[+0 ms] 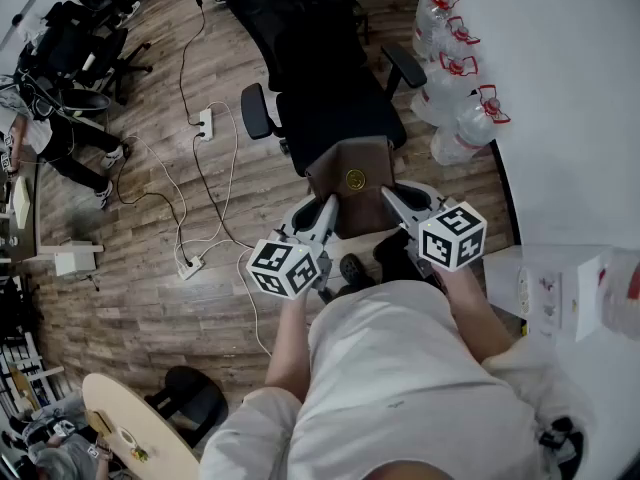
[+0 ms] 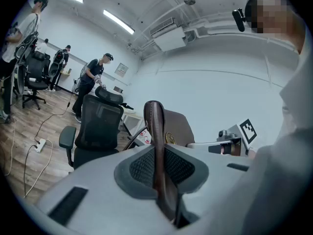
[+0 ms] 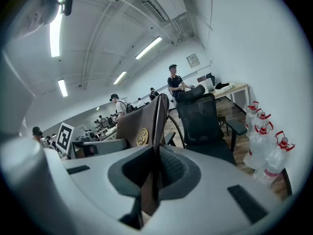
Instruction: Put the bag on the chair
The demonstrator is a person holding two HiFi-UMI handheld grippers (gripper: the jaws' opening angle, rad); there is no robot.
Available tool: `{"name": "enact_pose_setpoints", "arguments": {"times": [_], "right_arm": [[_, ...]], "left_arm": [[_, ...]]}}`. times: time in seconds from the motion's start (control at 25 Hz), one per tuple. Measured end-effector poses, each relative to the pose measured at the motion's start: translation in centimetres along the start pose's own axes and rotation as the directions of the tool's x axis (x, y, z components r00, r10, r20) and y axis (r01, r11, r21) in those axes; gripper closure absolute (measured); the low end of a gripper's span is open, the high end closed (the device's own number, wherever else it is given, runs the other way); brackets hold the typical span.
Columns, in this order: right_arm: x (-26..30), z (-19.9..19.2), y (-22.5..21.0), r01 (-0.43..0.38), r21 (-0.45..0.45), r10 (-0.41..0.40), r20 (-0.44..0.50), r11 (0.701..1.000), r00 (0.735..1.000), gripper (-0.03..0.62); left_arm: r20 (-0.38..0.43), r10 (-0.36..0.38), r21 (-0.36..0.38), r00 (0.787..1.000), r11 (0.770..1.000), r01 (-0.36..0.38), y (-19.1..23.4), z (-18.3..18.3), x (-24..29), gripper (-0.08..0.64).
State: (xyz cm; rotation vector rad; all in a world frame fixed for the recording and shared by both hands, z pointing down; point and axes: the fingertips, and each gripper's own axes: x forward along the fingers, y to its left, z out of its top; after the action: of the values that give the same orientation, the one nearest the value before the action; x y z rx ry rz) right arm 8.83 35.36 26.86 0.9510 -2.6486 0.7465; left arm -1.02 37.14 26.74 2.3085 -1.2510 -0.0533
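- The left gripper [image 1: 324, 211] is clamped narrow on the left edge of the brown bag [image 1: 340, 163]. In the left gripper view a thick leather edge is pinched between the mesh pads.
- The right gripper [image 1: 394, 200] is closed the same way on the bag's right edge, with a thin brown panel squeezed between its jaws.
- The two-sided grip is judged deliberate: the bag is kept upright and spread, with the gold emblem [image 1: 355, 178] toward the person, so it can't swing or fold.
- The bag is held in the air between the two grippers, just ahead of the person's torso, and is not yet set down.
- Both grippers are pointed slightly down and forward, so the bag is lined up with the chair [image 1: 335, 108].
- The black office chair is stood directly ahead with its seat bare. In the head view the bag overlaps the seat's near rim; contact cannot be told.
- Step judged: approach. Lowering onto the seat and release of both grips remain.
- Risk judged: the armrests [image 1: 256, 111] flank the seat, so the bag has to be passed between them. A wheeled chair may roll if pushed.
- Water bottles [image 1: 458, 93] are stood by the wall to the right of the chair, and a power strip [image 1: 205, 121] is laid on the floor to the left. Both are well apart from the path.
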Motion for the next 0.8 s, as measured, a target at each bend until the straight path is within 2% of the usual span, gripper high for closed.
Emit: {"name": "enact_pose_setpoints", "arguments": {"times": [0.4, 0.8], "right_arm": [[-0.4, -0.6, -0.1, 0.020, -0.037, -0.021, -0.021, 0.999, 1.000, 0.559], [-0.2, -2.4, 0.7, 0.018, -0.036, -0.020, -0.059, 0.999, 0.998, 0.549]], "left_arm": [[-0.012, 0.002, -0.013, 1.000, 1.000, -0.002, -0.4, -0.5, -0.1, 0.518], [-0.048, -0.003, 0.018, 0.999, 1.000, 0.004, -0.3, -1.7, -1.0, 0.517]]}}
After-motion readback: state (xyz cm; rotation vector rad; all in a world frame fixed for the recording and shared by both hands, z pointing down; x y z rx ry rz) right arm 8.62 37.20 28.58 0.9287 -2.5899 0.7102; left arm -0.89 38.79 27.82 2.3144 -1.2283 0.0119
